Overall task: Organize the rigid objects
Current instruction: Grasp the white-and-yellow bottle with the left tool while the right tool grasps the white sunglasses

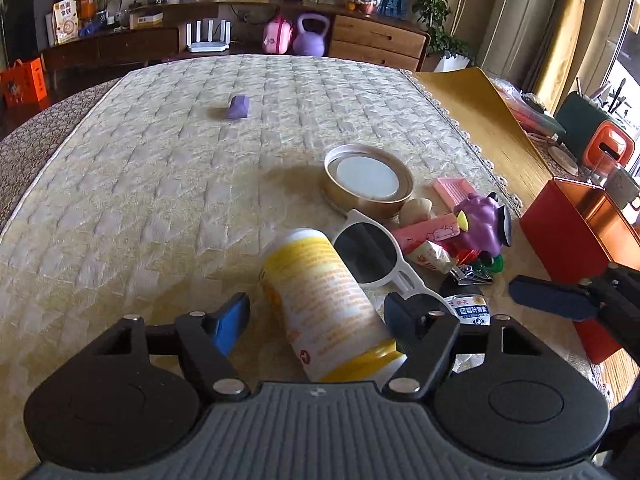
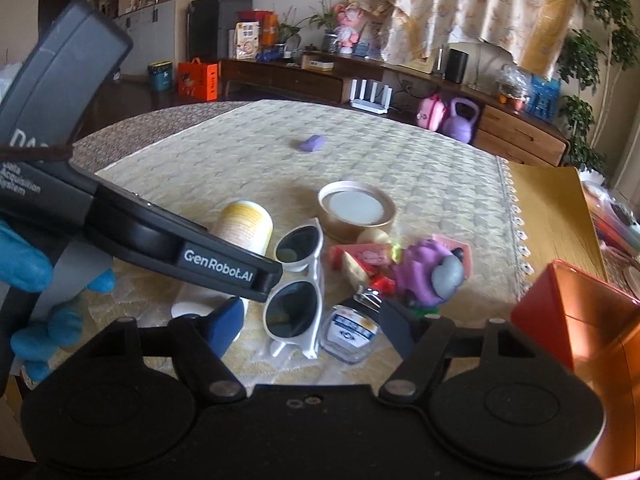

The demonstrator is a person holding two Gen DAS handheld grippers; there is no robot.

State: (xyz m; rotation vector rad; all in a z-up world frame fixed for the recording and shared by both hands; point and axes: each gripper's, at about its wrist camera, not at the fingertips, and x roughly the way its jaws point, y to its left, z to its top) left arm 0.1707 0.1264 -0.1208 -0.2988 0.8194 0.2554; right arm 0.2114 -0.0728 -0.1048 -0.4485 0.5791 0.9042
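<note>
The bottle (image 1: 324,308) is laid on the desk (image 1: 160,200) left of the sunglasses (image 1: 372,256); the lid (image 1: 368,180) is placed behind both.

Both tools, left (image 1: 316,322) and right (image 2: 310,326), angled downward, jaws apart.

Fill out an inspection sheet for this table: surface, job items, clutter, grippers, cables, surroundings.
Surface: quilted cream table cover, with a bare wooden strip on the side of the red box.
Job's things: yellow-and-white bottle lying on its side; white sunglasses; gold round lid upside down; small glass jar; purple toy; open red box.
Clutter: pink items and a nail clipper piled beside the toy; purple block alone, farther off.
Grippers: left gripper straddles the bottle, pads not visibly pressing; right gripper open around the sunglasses and jar.
Cables: nothing seen on the table.
Surroundings: sideboard with router, purple kettlebell, plants, curtains.
</note>
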